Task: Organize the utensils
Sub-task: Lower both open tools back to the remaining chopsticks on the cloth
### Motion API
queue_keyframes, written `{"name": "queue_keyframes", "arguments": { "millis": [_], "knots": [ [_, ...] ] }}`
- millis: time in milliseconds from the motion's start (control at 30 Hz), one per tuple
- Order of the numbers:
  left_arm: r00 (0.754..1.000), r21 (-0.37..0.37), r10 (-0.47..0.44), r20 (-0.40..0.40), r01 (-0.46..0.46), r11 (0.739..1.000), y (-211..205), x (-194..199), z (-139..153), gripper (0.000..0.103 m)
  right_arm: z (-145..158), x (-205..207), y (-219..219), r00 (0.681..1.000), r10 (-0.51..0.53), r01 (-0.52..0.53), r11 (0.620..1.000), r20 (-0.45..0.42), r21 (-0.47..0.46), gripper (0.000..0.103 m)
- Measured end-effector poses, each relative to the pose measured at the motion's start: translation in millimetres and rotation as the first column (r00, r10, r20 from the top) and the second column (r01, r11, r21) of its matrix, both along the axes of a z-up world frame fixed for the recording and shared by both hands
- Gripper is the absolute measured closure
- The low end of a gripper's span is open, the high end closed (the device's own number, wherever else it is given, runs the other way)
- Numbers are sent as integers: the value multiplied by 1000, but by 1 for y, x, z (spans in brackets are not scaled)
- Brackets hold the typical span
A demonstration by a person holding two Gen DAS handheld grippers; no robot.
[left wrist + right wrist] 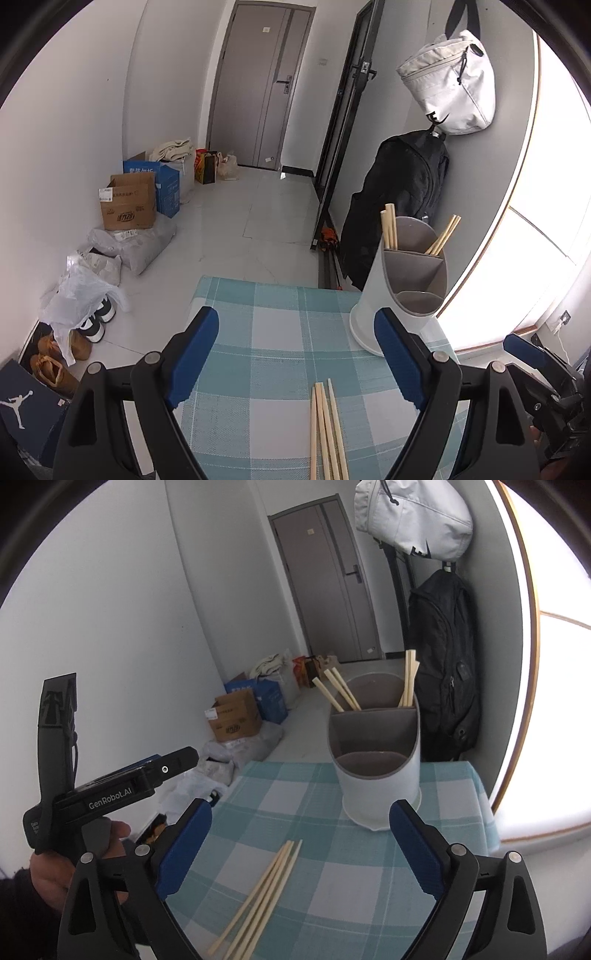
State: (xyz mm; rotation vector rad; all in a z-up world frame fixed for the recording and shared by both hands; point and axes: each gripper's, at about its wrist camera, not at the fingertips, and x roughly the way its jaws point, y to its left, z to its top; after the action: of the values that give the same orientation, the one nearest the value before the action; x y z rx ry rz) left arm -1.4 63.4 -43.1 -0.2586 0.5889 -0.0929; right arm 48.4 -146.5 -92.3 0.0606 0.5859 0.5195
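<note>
Three loose chopsticks (pixel 327 432) lie bundled on the checked tablecloth (pixel 258 332), their long axis running away from the person toward the holder (pixel 402 284), which stands at the table's far right; more chopsticks already stand in its two rear compartments; the left gripper (pixel 295 362) hangs above the table with jaws wide apart, the bundle just ahead between its fingers; the right gripper (pixel 301 849) is likewise spread and empty, the sticks lying diagonally ahead; both look comparably near, perhaps the left slightly better aligned
</note>
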Motion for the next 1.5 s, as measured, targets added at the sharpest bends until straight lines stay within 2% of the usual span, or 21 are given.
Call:
{"name": "queue_keyframes", "arguments": {
  "millis": [133, 200, 333, 433, 533, 600, 633, 700, 833, 900, 967, 1100, 1167, 1400, 1500],
  "knots": [
    [998, -15, 7, -62, -8, 1000, 12, 5, -16, 20, -18, 11, 14, 997, 21, -25, 999, -73, -45, 4],
    [997, -22, 7, -75, -9, 1000, 15, 6, -19, 20, -27, 18, 21, 994, -2, -7, 997, -106, -82, 4],
    [994, -25, 8, -108, -11, 1000, 21, 10, -24, 20, -46, 36, 36, 979, 8, -31, 993, -203, -111, 4],
    [991, -40, 13, -137, -19, 999, 27, 13, -28, 20, -60, 52, 48, 967, -10, -35, 985, -256, -167, 4],
    [988, -65, 33, -150, -44, 997, 38, 14, -30, 20, -75, 68, 61, 943, -8, -61, 979, -333, -196, 6],
    [987, -78, 39, -154, -51, 996, 44, 14, -31, 20, -89, 79, 74, 921, -35, -77, 960, -388, -269, 7],
    [986, -85, 42, -163, -56, 995, 46, 15, -32, 20, -95, 82, 79, 916, -41, -89, 950, -398, -300, 10],
    [982, -106, 46, -182, -66, 992, 51, 17, -35, 20, -106, 86, 89, 908, -47, -115, 927, -417, -356, 26],
    [975, -137, 67, -211, -97, 986, 64, 19, -41, 20, -122, 91, 99, 894, -82, -131, 894, -442, -429, 45],
    [972, -155, 72, -222, -108, 982, 71, 19, -42, 20, -125, 94, 101, 885, -100, -128, 887, -455, -444, 61],
    [971, -190, 80, -226, -125, 974, 79, 18, -43, 20, -127, 97, 104, 876, -102, -134, 887, -471, -442, 63],
    [964, -213, 107, -244, -161, 964, 89, 19, -46, 20, -128, 99, 113, 882, -117, -143, 857, -456, -496, 65],
    [961, -228, 110, -255, -171, 959, 92, 20, -48, 20, -128, 103, 117, 874, -125, -150, 850, -469, -506, 65],
    [961, -230, 111, -252, -171, 958, 95, 18, -46, 20, -126, 118, 118, 836, -147, -169, 847, -528, -503, 62],
    [959, -240, 112, -258, -177, 955, 98, 18, -47, 20, -125, 118, 117, 835, -139, -180, 845, -532, -504, 63]
  ]
}}
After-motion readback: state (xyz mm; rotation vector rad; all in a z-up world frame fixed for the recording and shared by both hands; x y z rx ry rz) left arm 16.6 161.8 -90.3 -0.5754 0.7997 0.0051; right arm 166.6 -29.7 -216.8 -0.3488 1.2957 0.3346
